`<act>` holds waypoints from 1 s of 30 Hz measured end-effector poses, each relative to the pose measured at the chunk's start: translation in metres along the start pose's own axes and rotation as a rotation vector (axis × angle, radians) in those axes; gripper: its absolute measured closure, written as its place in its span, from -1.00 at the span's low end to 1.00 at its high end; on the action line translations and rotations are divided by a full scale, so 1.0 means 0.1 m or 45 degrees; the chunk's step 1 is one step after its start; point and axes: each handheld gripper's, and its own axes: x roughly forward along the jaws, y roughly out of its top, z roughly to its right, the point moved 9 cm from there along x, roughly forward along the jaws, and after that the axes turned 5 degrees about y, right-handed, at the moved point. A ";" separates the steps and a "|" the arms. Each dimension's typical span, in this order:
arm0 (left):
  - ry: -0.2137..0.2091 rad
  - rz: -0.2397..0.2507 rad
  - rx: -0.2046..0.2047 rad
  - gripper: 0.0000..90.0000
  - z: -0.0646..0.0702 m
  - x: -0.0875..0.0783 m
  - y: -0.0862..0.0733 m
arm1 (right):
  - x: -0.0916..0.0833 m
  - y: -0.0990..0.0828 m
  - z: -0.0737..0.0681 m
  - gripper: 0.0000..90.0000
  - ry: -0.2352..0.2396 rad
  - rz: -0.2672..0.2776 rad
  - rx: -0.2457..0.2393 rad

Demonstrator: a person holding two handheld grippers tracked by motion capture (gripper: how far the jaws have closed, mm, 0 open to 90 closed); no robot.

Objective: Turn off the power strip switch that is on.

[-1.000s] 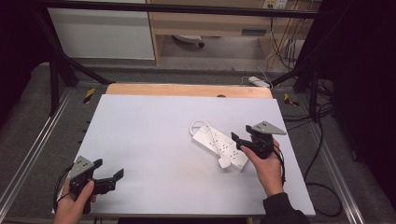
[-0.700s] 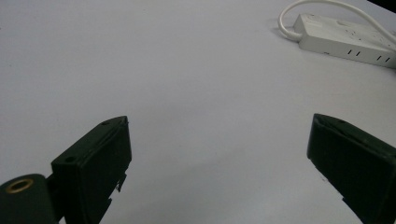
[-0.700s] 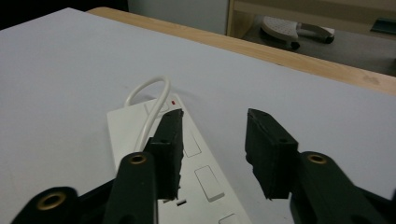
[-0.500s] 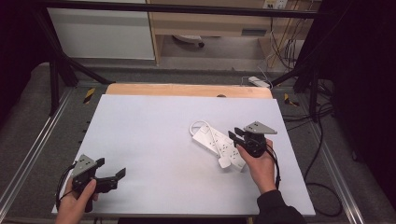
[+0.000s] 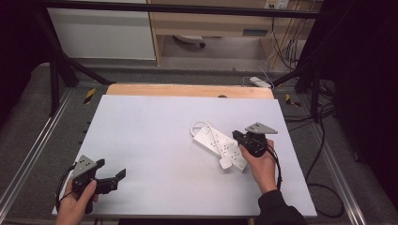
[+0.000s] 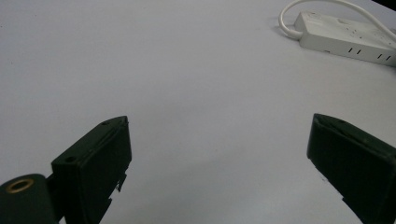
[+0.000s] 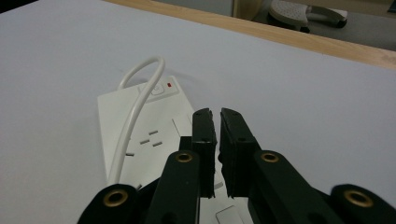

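A white power strip (image 5: 219, 144) lies on the white table, right of the middle, with its cord (image 5: 199, 125) looped at the far end and a white plug (image 5: 225, 163) at its near end. My right gripper (image 5: 238, 137) hovers over the strip's right side. In the right gripper view the gripper (image 7: 217, 116) is shut above the strip (image 7: 140, 135); its jaws have just been closing and I see nothing between them. The cord (image 7: 138, 95) runs past on the left. My left gripper (image 5: 115, 176) stands open at the near left corner, empty (image 6: 219, 135), with the strip (image 6: 343, 37) far off.
The white table top (image 5: 155, 136) ends in a wooden strip (image 5: 187, 90) at the back. Metal rails (image 5: 35, 150) run along both sides. Cables (image 5: 324, 187) lie on the floor at the right.
The right gripper's jaws have closed from wide apart to nearly together over the power strip. The left gripper has stayed where it was, still open.
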 end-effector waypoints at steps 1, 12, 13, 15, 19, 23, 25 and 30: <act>-0.001 0.000 -0.001 -0.85 0.00 0.00 0.00 | 0.00 0.00 0.00 0.93 0.000 -0.001 0.000; 0.001 0.000 -0.001 -0.85 -0.01 -0.01 0.00 | 0.06 -0.09 0.00 1.00 0.003 -0.047 -0.012; 0.001 0.000 0.000 -0.85 -0.01 -0.01 0.00 | 0.06 -0.09 0.00 1.00 0.003 -0.047 -0.012; 0.002 -0.001 0.001 -0.85 0.00 -0.01 0.00 | 0.07 -0.10 -0.01 1.00 0.004 -0.053 -0.016; 0.000 -0.002 0.001 -0.85 0.00 -0.01 0.00 | 0.08 -0.13 0.00 1.00 0.002 -0.064 -0.017; 0.000 -0.002 0.002 -0.85 0.00 -0.01 0.00 | 0.09 -0.15 0.01 1.00 -0.003 -0.069 -0.016; 0.001 -0.004 0.004 -0.85 0.00 -0.01 -0.01 | 0.09 -0.15 0.01 1.00 -0.004 -0.070 -0.012; 0.002 -0.012 0.008 -0.85 0.00 -0.01 -0.02 | 0.10 -0.17 0.02 1.00 -0.006 -0.066 -0.020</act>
